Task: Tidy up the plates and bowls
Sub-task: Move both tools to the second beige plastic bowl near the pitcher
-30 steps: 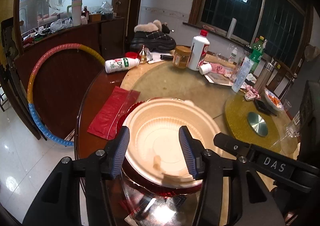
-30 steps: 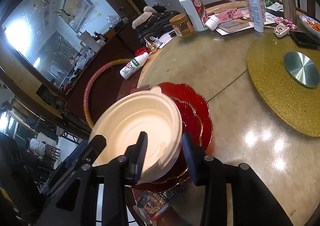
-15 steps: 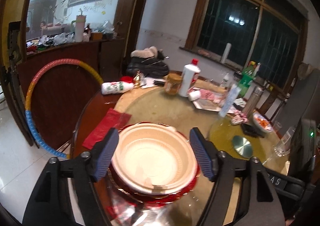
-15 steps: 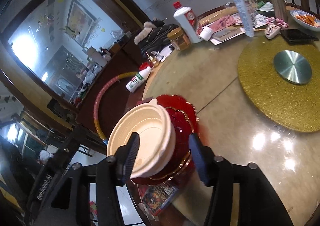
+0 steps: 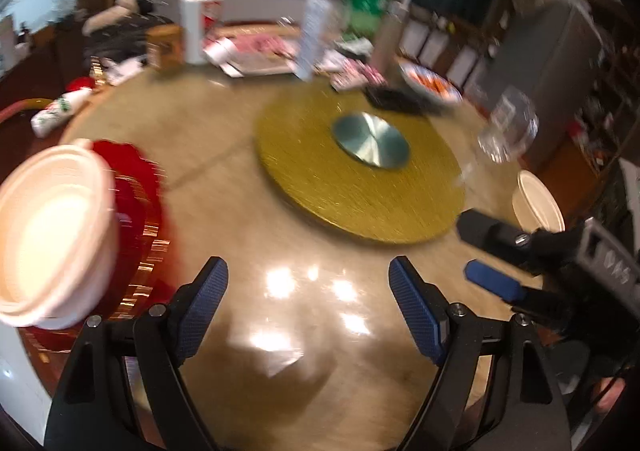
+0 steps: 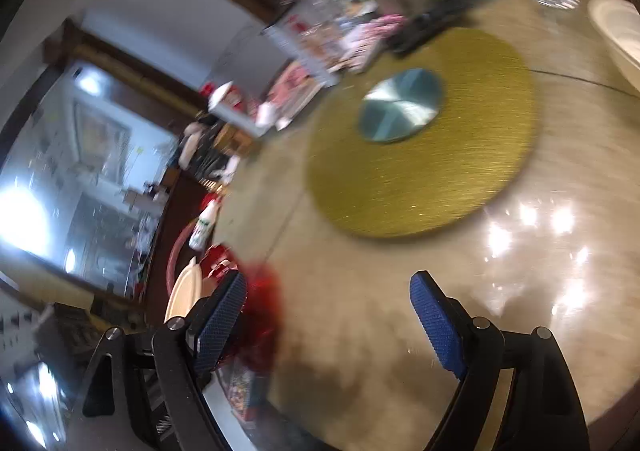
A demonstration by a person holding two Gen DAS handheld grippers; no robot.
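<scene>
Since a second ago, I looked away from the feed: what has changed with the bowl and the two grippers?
Both grippers let go of the white bowl: the left gripper and right gripper swung away over bare table, jaws opening with nothing between them. The bowl stays stacked on the red plates. A second white bowl now shows at the far edge.

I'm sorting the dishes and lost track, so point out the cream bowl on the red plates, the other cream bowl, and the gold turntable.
cream bowl on the red plates (image 5: 52,227), left wrist view, inner floor.
other cream bowl (image 5: 538,203), left wrist view, inside near rim.
gold turntable (image 5: 320,187), left wrist view, bare gold surface.
</scene>
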